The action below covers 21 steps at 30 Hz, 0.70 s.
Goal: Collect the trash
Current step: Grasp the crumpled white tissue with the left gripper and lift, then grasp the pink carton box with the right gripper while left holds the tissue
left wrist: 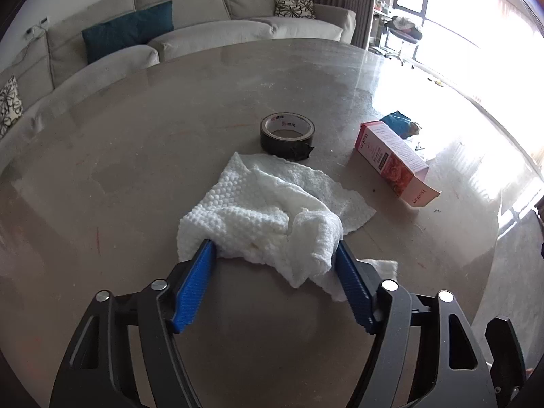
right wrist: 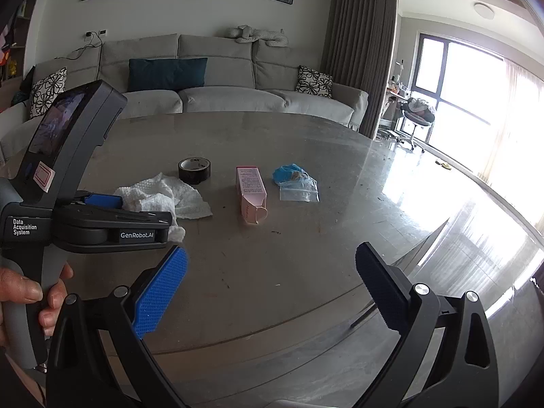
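While the crumpled paper towel [left wrist: 268, 217] lies on the table [left wrist: 153, 156] near the tape roll [left wrist: 287, 132], the left gripper [left wrist: 275, 255] clasps its near edge. The right gripper [right wrist: 272, 265] hovers, jaws spread and empty.

Left tool [left wrist: 276, 253] half-closed, right tool [right wrist: 272, 265] wide.

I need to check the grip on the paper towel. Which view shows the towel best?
The left wrist view: the paper towel fills the centre, between the left gripper pads. The right wrist view shows it small, partly hidden behind that gripper.
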Motion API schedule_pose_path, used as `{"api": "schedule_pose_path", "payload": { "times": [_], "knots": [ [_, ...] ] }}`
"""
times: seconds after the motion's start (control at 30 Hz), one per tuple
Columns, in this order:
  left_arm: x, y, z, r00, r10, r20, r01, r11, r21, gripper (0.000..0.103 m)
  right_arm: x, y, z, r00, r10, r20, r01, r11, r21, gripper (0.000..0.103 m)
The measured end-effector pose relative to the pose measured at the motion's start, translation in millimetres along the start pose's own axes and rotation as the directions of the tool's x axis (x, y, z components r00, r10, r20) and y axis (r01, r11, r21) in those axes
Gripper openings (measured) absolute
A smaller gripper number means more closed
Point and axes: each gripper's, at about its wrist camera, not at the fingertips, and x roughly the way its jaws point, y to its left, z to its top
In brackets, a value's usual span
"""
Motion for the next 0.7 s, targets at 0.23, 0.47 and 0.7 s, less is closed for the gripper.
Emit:
{"api": "schedule_pose_path", "payload": {
  "times": [0.23, 0.47, 0.7],
  "knots": [
    [-6.7, -2.4, 0.4, 1.000, -0.016, 0.009, 0.016, 0.999, 0.039, 0.010, -0.1, 0.7, 5.2, 1.000, -0.001, 0.005, 0.001, 1.000, 0.004, 0.098],
    [-34.6, 14.9, 6.6, 0.996, 0.052, 0.077, -0.054, 0.998, 0.032, 0.010, 28.0, 4.8, 18.3, 0.999, 0.037, -0.030, -0.037, 0.999, -0.014, 0.098],
    [-63.1, 18.2, 7.2, 0.969, 0.163, 0.187, -0.184, 0.978, 0.101, 0.010, 89.8, 11.3, 53.6, 0.984, 0.100, -0.148, -0.101, 0.995, 0.003, 0.089]
  ]
}}
